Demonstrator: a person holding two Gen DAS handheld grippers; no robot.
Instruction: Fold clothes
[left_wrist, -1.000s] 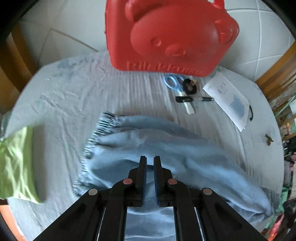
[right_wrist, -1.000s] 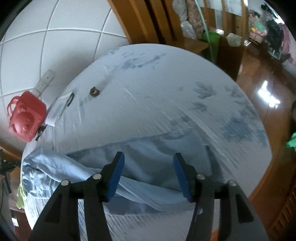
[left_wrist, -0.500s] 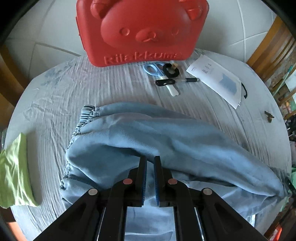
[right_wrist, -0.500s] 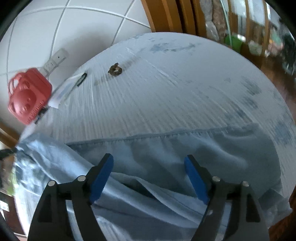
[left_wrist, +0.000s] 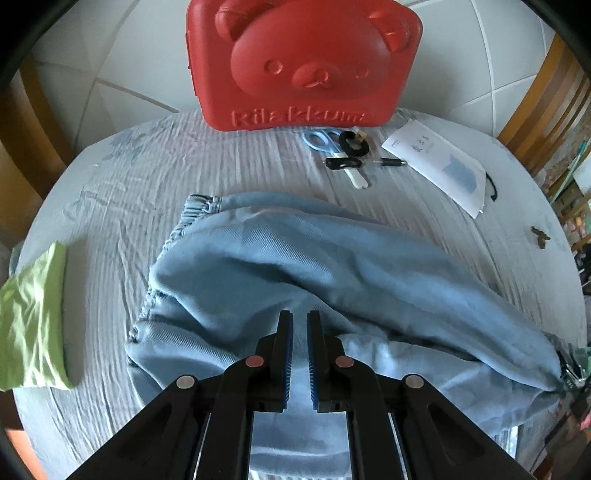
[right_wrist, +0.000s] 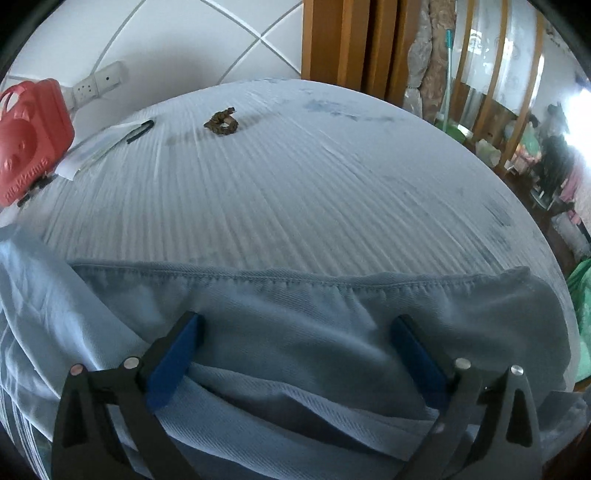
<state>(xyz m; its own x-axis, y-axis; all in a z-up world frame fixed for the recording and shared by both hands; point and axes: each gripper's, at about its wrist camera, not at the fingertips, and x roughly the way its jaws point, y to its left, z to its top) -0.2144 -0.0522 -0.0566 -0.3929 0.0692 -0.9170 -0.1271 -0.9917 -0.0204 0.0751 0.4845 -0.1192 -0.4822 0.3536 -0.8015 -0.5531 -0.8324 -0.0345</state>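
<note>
Light blue trousers (left_wrist: 332, 266) lie across the round table's grey striped cloth (left_wrist: 147, 177), with the elastic waistband (left_wrist: 195, 210) at the upper left. My left gripper (left_wrist: 300, 314) is shut on a raised fold of the trousers near their middle. In the right wrist view a stitched edge (right_wrist: 295, 278) of the trousers (right_wrist: 280, 332) runs across just ahead of my right gripper (right_wrist: 297, 321). Its jaws are opening and stand wide. The fabric lies between and under the blue pads (right_wrist: 173, 354), which do not press on it.
A red bear-face case (left_wrist: 303, 62) stands at the table's far edge. Beside it lie scissors (left_wrist: 321, 138), a pen (left_wrist: 369, 161) and a paper sheet (left_wrist: 439, 166). A green cloth (left_wrist: 33, 321) lies at the left. A small brown object (right_wrist: 221, 122) sits farther out.
The right gripper's jaws have spread from half open to wide while it sank toward the trousers. The left gripper moved with the cloth, and the trousers now lie more spread out.
</note>
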